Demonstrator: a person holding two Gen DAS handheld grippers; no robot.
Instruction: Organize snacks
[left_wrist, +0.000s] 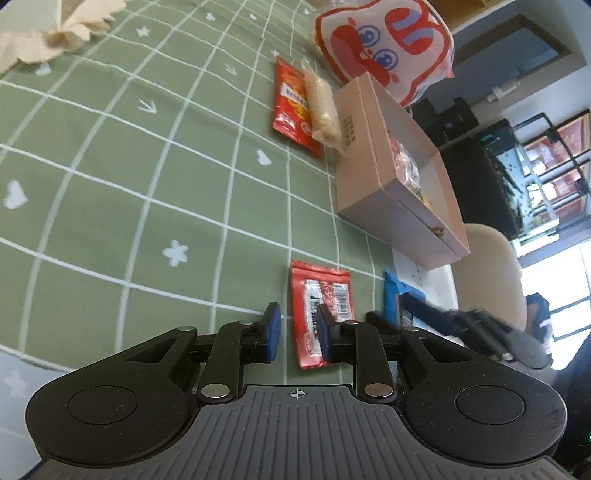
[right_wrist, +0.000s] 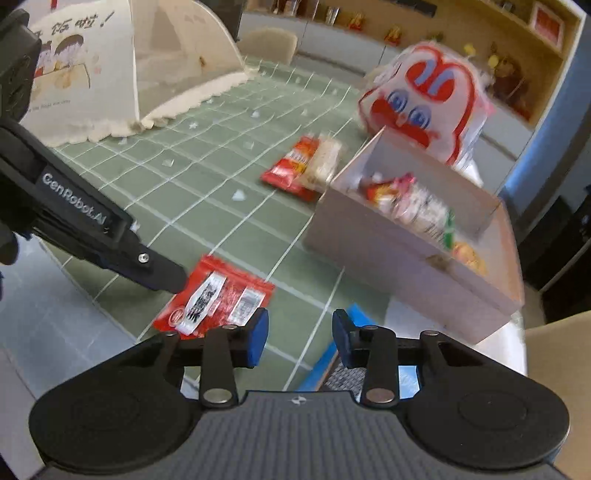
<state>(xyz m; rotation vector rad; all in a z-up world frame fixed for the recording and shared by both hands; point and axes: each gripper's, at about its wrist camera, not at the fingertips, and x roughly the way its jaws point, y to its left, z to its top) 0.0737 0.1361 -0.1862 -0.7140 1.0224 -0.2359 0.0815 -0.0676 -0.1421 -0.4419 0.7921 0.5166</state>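
A: What do I have nearest, on my left gripper (left_wrist: 298, 334)?

B: Its jaws stand a little apart with nothing pinched. A red packet (left_wrist: 320, 317) lies flat on the green cloth (left_wrist: 110, 166) under them; one blue pad crosses its edge, but I can't tell whether it touches.

A: And my right gripper (right_wrist: 300, 338)?

B: Jaws apart as well, with nothing between them, only cloth and the corner of a blue thing (right_wrist: 332, 354) at the table edge. No earlier picture, so I say only how they stand. The same red packet (right_wrist: 214, 301) lies just left of it, with the tip of the left gripper (right_wrist: 168, 275) at its corner.

A: The box?

B: The open pink box (right_wrist: 369, 254) sits further on, towards the right. Inside, a row of wrapped snacks (right_wrist: 413, 210) lies along the far wall: red and clear wrappers, something green, something orange at the near end. Blur hides the labels.

A: Beyond it?

B: Beside the box's far corner lie a second red packet (right_wrist: 291, 164) and a pale clear-wrapped bar (right_wrist: 323, 162), side by side and touching, both outside the box. Behind the box stands a white bag (right_wrist: 424, 96) with a red cartoon face. Far left, a cream mesh cover (right_wrist: 122, 74) rests on the cloth.
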